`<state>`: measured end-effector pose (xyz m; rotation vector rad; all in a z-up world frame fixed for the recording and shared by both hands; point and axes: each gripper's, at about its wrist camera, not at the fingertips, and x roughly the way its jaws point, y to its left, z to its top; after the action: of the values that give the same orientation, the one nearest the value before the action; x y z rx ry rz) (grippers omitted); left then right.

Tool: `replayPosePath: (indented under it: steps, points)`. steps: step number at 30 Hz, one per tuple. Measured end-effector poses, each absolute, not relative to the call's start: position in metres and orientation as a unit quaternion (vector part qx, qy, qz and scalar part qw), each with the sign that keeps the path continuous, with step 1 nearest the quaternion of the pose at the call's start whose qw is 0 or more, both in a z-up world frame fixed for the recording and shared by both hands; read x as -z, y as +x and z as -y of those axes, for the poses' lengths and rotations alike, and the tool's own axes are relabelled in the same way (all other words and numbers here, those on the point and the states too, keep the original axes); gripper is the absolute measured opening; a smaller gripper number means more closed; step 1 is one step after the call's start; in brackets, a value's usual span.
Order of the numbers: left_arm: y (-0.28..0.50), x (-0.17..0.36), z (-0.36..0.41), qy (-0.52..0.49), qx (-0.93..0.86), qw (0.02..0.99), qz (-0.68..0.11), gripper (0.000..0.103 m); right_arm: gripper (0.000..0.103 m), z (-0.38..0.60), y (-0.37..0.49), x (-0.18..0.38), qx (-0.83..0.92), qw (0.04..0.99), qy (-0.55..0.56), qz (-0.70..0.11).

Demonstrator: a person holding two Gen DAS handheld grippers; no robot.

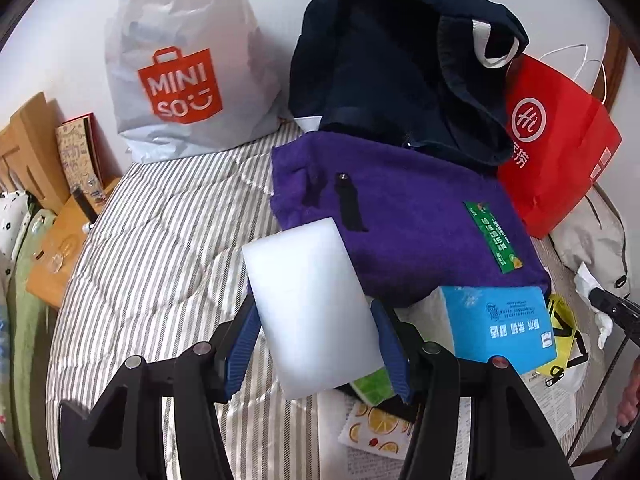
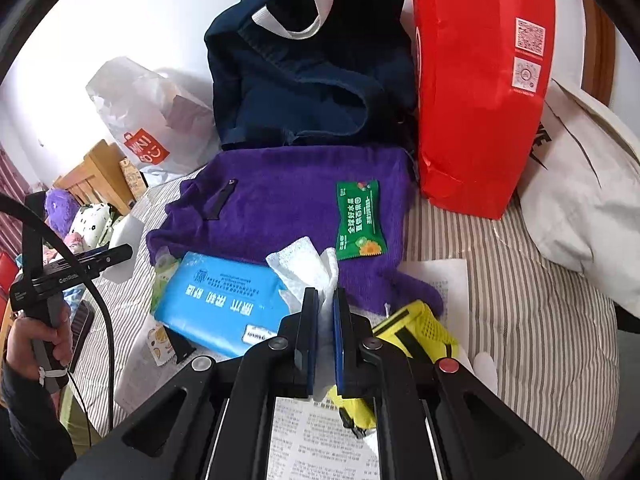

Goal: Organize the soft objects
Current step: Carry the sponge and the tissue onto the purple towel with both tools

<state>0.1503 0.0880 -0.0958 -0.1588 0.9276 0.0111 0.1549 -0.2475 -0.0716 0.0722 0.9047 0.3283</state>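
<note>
My left gripper [image 1: 316, 344] is shut on a white foam sponge block [image 1: 312, 308] and holds it above the striped bed, just before the purple towel [image 1: 412, 216]. My right gripper [image 2: 326, 300] is shut on a white tissue [image 2: 308, 266] that sticks up between its blue pads, beside the blue tissue pack [image 2: 224, 300]. A green snack packet [image 2: 360, 220] lies on the purple towel [image 2: 288, 200]. The dark navy cloth bag [image 1: 400, 64] stands behind the towel. The left gripper also shows in the right wrist view [image 2: 120, 254], still on the sponge.
A white MINISO bag [image 1: 180, 64] and a red paper bag [image 2: 480, 80] stand against the wall. A yellow mesh item [image 2: 420, 328], printed paper sheets [image 2: 320, 440] and a beige bag [image 2: 580, 184] lie on the striped bedcover [image 1: 152, 264]. A wooden headboard [image 1: 36, 148] is at the left.
</note>
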Motion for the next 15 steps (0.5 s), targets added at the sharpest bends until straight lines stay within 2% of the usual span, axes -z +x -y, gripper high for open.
replayPosePath:
  steps: [15]
  points:
    - [0.175,0.082,-0.077,-0.061,0.015,0.898,-0.435,0.054,0.007,0.233,0.192,0.063,-0.154,0.891,0.032,-0.427]
